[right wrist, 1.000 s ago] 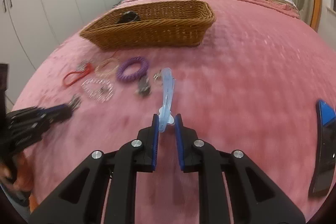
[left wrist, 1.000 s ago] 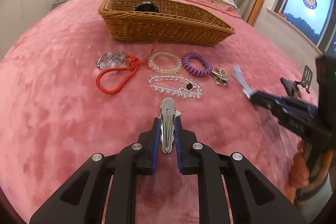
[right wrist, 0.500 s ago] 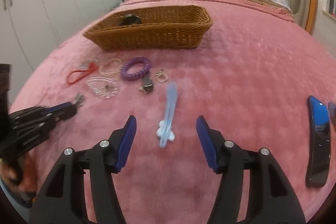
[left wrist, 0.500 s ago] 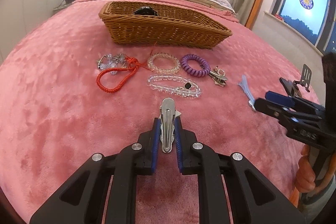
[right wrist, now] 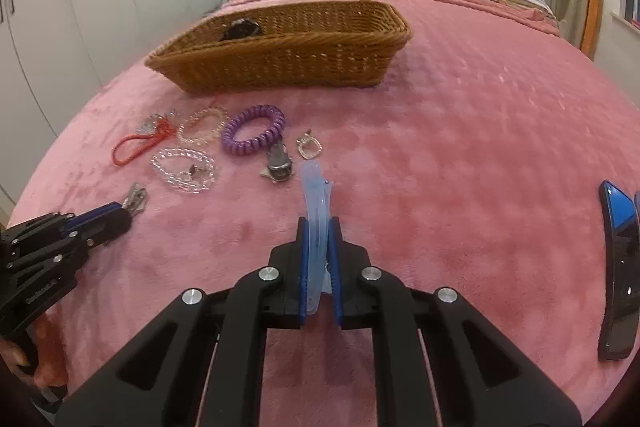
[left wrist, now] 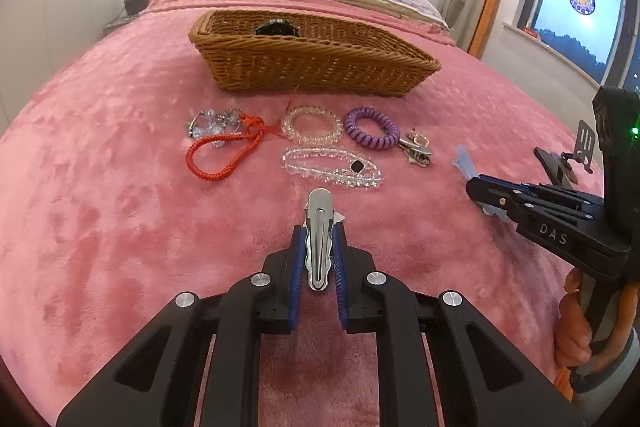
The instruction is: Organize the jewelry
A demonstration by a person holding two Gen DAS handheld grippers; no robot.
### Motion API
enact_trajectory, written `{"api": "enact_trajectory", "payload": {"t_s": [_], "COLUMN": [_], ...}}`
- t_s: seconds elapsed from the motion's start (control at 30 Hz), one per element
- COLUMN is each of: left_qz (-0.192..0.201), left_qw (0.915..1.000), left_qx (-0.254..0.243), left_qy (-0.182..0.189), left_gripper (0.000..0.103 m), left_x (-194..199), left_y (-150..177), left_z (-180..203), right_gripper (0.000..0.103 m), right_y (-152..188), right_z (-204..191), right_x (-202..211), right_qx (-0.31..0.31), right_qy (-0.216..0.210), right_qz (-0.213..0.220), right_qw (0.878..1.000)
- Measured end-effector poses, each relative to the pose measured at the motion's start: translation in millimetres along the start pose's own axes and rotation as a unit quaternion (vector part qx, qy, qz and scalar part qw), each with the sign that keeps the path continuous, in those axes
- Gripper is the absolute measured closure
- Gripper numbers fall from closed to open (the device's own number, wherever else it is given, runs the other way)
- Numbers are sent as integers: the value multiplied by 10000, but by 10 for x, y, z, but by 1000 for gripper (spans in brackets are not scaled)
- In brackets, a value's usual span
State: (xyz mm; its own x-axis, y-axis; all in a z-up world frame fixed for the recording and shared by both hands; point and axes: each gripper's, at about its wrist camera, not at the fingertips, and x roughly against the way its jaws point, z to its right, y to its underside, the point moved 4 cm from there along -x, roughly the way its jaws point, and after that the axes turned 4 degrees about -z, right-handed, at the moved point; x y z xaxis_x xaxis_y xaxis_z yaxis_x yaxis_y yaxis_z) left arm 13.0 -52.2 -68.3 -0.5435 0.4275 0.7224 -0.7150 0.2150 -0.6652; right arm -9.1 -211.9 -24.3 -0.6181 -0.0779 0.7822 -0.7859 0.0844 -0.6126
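Observation:
My left gripper (left wrist: 319, 233) is shut on a silver hair clip (left wrist: 319, 227), low over the pink blanket. My right gripper (right wrist: 318, 227) is shut on a pale blue hair clip (right wrist: 316, 199); it also shows in the left wrist view (left wrist: 474, 187). Beyond them lie a red cord bracelet (left wrist: 220, 155), a crystal piece (left wrist: 212, 121), a pink bead bracelet (left wrist: 312, 125), a clear bead bracelet (left wrist: 332, 167), a purple coil hair tie (left wrist: 372, 127), a metal clip (left wrist: 416, 151) and a small square charm (right wrist: 309, 147). A wicker basket (left wrist: 312, 67) behind holds a dark item (left wrist: 276, 27).
A dark blue barrette (right wrist: 620, 267) lies on the blanket at the right of the right wrist view. A black phone stand (left wrist: 568, 159) sits at the bed's right side. Pillows and headboard are behind the basket; wardrobes stand at the left.
My right gripper was open around the pale blue clip lying on the blanket half a second ago; now it is shut on it. The left gripper keeps holding the silver clip.

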Motion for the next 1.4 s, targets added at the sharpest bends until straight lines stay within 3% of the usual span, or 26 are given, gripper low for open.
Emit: {"api": "enact_trajectory", "payload": {"t_s": [0.4, 0.53, 0.73, 0.9, 1.1, 1.2, 1.4], "left_qz": [444, 709, 1246, 1458, 991, 608, 238], "left_qw": [9988, 9973, 9920, 9889, 9942, 9966, 9979], "left_qx": [157, 99, -204, -270, 95, 250, 361], "left_qy": [101, 161, 76, 99, 403, 490, 484], "left_gripper": [91, 91, 91, 91, 91, 91, 91], "left_x": [227, 381, 563, 357, -343, -726, -1078], "left_y": [-94, -262, -907, -1623, -2078, -2092, -2044], "left_z": [-45, 13, 138, 171, 45, -22, -93], "right_gripper": [95, 95, 95, 95, 95, 95, 95], "right_y": [-64, -202, -776, -1398, -1938, -2039, -2035], "right_z": [21, -1, -75, -71, 66, 150, 251], "right_x": [230, 364, 529, 392, -295, -695, -1163], "right_qx": [-52, 9, 196, 278, 37, -169, -354], "right_qy": [-295, -321, -431, -338, -479, -581, -471], "right_qz": [345, 514, 929, 1134, 538, 29, -620], "right_qw": [9990, 9982, 9945, 9926, 9974, 9982, 9963]}}
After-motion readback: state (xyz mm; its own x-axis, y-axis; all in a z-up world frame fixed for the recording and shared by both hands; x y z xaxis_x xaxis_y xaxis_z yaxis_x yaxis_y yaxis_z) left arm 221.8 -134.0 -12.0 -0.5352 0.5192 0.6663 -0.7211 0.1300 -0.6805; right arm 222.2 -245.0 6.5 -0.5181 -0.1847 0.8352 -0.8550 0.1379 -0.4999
